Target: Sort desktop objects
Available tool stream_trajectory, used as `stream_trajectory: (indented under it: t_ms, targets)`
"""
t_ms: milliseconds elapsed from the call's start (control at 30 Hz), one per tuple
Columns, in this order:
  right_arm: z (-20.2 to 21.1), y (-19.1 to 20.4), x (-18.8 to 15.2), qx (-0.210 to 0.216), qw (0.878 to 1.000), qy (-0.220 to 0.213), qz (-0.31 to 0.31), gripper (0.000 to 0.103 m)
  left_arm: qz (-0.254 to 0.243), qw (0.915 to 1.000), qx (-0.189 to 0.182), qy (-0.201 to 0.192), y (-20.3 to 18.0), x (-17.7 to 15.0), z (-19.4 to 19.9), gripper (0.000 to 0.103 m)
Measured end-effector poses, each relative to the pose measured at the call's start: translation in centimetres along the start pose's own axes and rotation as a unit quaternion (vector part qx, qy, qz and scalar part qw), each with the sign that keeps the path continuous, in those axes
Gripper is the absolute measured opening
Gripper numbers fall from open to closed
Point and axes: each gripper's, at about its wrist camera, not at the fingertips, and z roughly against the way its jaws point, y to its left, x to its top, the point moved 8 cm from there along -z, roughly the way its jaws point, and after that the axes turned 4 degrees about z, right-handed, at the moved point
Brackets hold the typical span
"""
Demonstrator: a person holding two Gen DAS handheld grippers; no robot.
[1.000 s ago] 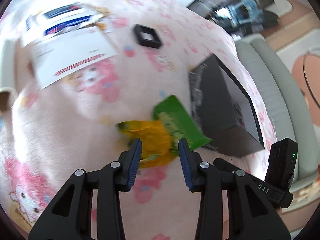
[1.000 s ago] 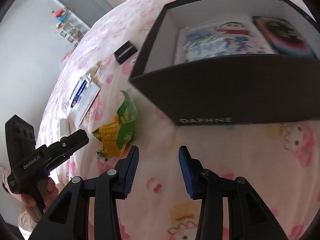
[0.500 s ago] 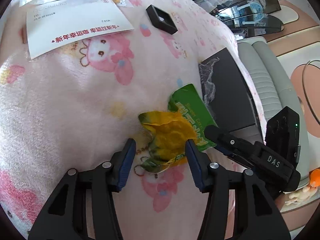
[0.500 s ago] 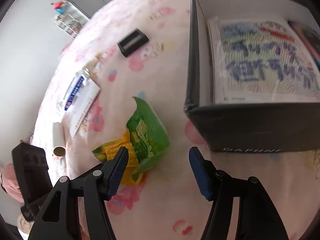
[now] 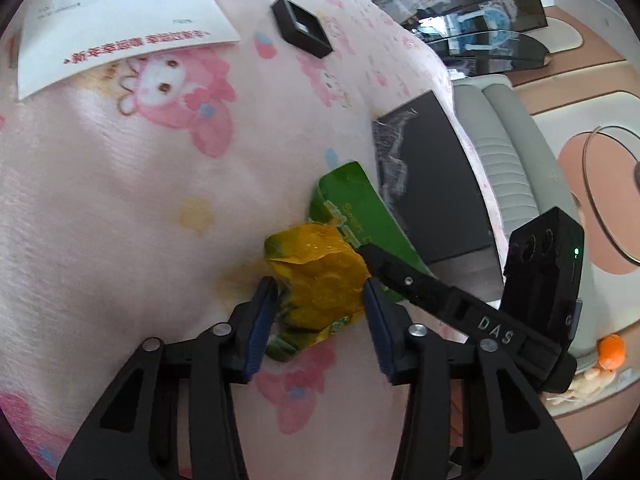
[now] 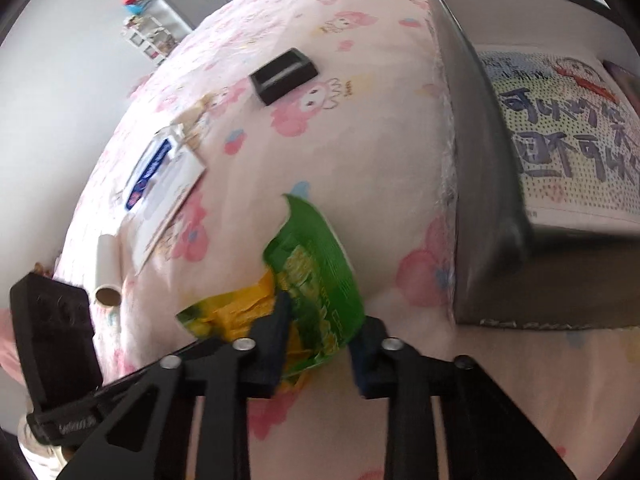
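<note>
A crumpled green and yellow snack packet (image 5: 320,280) lies on the pink cartoon-print cloth, also in the right wrist view (image 6: 308,280). My left gripper (image 5: 320,304) is open with its jaws on either side of the packet's yellow end. My right gripper (image 6: 320,340) is open with its jaws around the packet's green end, and it also shows in the left wrist view (image 5: 440,292). A dark open box (image 6: 480,184) with a printed booklet (image 6: 560,132) inside stands right of the packet.
A small black square tray (image 5: 302,26) lies farther back, also in the right wrist view (image 6: 284,74). A white card (image 5: 120,36) and a blue-labelled sachet (image 6: 150,168) lie at the left, with a white paper tube (image 6: 106,276) near the cloth's edge.
Both grippers have moved in on the packet. The right gripper has swung from the box over to the packet, and its jaws now straddle the green end. The left jaws now straddle the yellow end.
</note>
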Motion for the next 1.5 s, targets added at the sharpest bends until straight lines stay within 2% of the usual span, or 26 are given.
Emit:
stream_trajectory:
  t_ms: [267, 467, 633, 767, 833, 967, 1067, 1267, 1333, 1367, 1500]
  targets:
    - [4.9, 0.4, -0.8, 0.001, 0.999, -0.029, -0.013, 0.015, -0.048, 0.9986, -0.02, -0.014, -4.6, -1.7, 2.1, 0.041]
    - [10.4, 0.3, 0.6, 0.012, 0.997, -0.08, -0.019, 0.015, -0.111, 0.9931, -0.022, -0.029, -10.6, -2.2, 4.0, 0.041]
    - [16.1, -2.3, 2.1, -0.002, 0.99, -0.137, -0.031, 0.015, -0.149, 0.9883, -0.033, -0.01, -16.0, -1.5, 2.6, 0.041]
    - [19.3, -6.3, 2.8, -0.002, 0.985, -0.158, -0.074, 0.015, -0.175, 0.9841, -0.028, 0.004, -20.5, -1.0, -0.4, 0.041]
    - [20.3, -8.7, 3.2, -0.009, 0.982, -0.163, -0.093, 0.015, -0.183, 0.9823, -0.027, 0.025, -22.4, -1.0, -3.1, 0.041]
    - [21.7, -13.9, 3.9, -0.047, 0.979, -0.162, -0.112, 0.015, -0.187, 0.9796, -0.018, 0.071, -25.3, -0.7, -8.5, 0.041]
    - [21.9, -18.3, 5.0, -0.073, 0.976, -0.153, -0.138, 0.015, -0.2, 0.9734, 0.0, 0.112, -27.2, 0.0, -13.4, 0.04]
    - [21.1, -24.5, 7.6, -0.108, 0.97, -0.144, -0.163, 0.015, -0.184, 0.9703, 0.021, 0.155, -28.5, 2.0, -20.7, 0.039]
    - [20.4, -26.1, 7.8, -0.111, 0.969, -0.139, -0.174, 0.016, -0.19, 0.9682, 0.038, 0.158, -28.0, 2.1, -22.5, 0.031]
    - [20.2, -26.6, 7.9, -0.112, 0.968, -0.141, -0.175, 0.016, -0.192, 0.9672, 0.046, 0.16, -27.8, 2.2, -23.4, 0.031]
    - [20.4, -27.7, 8.5, -0.115, 0.966, -0.156, -0.169, 0.021, -0.188, 0.9682, 0.05, 0.157, -27.6, 2.5, -24.2, 0.033]
